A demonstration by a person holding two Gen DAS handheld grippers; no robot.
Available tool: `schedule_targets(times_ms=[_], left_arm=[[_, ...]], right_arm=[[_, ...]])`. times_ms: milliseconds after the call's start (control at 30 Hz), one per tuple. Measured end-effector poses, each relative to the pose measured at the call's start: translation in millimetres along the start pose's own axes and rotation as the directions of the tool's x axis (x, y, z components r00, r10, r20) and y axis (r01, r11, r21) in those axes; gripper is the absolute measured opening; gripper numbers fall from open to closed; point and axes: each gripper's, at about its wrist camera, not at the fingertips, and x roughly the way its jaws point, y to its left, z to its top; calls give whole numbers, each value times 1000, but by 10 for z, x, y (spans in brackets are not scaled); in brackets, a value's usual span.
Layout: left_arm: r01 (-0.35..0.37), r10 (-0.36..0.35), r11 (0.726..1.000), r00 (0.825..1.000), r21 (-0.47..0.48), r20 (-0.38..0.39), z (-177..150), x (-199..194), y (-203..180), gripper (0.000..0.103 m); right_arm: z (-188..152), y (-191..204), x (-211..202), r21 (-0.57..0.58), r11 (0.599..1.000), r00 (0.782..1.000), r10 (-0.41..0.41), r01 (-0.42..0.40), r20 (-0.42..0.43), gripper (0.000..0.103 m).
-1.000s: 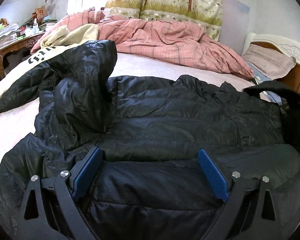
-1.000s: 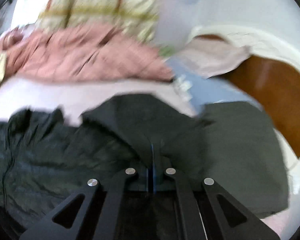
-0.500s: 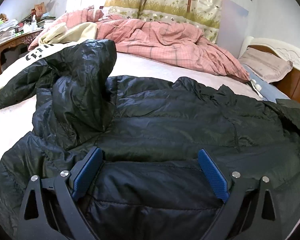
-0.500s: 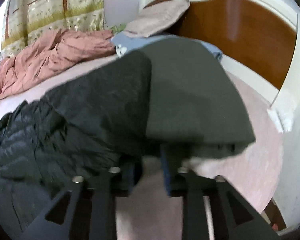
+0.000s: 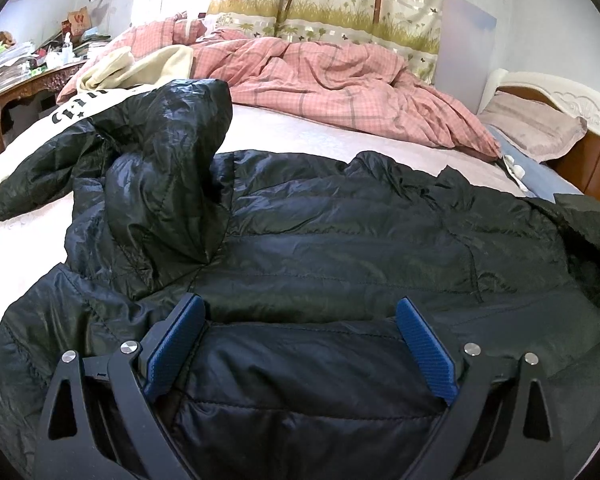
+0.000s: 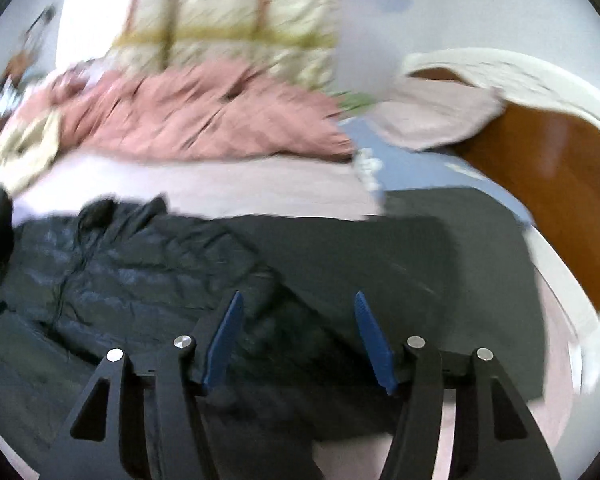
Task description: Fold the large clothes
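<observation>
A black quilted puffer jacket (image 5: 340, 240) lies spread across the bed, its hood (image 5: 168, 168) bunched up at the left and one sleeve trailing left. My left gripper (image 5: 300, 320) is open and hovers just over the jacket's near edge, holding nothing. In the blurred right wrist view the jacket (image 6: 140, 272) lies at the left and its dark matte part (image 6: 440, 280) lies flat toward the headboard. My right gripper (image 6: 298, 320) is open above that part and empty.
A crumpled pink checked duvet (image 5: 340, 80) lies along the far side of the bed. A cream garment with black lettering (image 5: 120, 80) lies at the far left. A pillow (image 5: 532, 128) and wooden headboard (image 6: 560, 184) are at the right. A cluttered desk (image 5: 28, 68) stands far left.
My right gripper has opened and let go of the jacket's dark part, which now lies flat on the bed. My left gripper has stayed open and nearly still.
</observation>
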Motion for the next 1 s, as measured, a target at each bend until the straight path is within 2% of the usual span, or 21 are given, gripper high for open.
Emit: schedule_targets(times_ms=[33,167,200,233,267,300,333,400,467,567,667,733,867,1000], left_arm=[[-1,1,1000,1000,-2,-1,0,-1,2,96],[-2,2,1000,1000,1,-7,4,16,-15,96],[-2,2,1000,1000,4,-9,4,18,-20,96],[0,0,1000,1000,5,-10,3,21,-20,96],[2,-2,1000,1000,6,-11,6,26,-16,96],[4,-4,1000,1000,5,-12,6,27,-12,96],[5,-5,1000,1000,4,-13,8,31,-6,96],[-1,1,1000,1000,6,-13,8,35,-21,96],[-5,5,1000,1000,11,-14,11,42,-22,96],[-7,7,1000,1000,14,-11,5,34,-20,96],[-7,7,1000,1000,14,-10,3,30,-12,96],[-9,9,1000,1000,15,-9,1,26,-7,96],[-3,3,1000,1000,12,-5,8,7,-2,96],[17,-17,1000,1000,-2,12,33,-55,19,96]], right_arm=[[64,55,172,-33,999,999,-8,7,-33,61],[184,327,841,-180,977,979,-144,117,-143,61],[186,341,973,-191,971,970,-175,142,-167,60],[198,314,1048,-182,970,964,-196,163,-180,55],[213,255,1097,-147,971,960,-213,188,-180,33],[224,201,1091,-114,973,962,-218,201,-167,5],[251,129,1013,-60,972,965,-232,226,-120,4],[287,71,697,19,970,969,-244,243,39,4],[310,90,418,36,966,955,-260,257,142,4],[426,179,38,22,975,951,-221,221,217,4],[567,266,-395,25,972,918,-228,233,323,4],[702,264,-715,49,978,900,-205,202,385,4],[847,411,-1165,8,999,901,-47,49,431,4],[823,753,-1166,-85,996,913,6,31,409,4]])
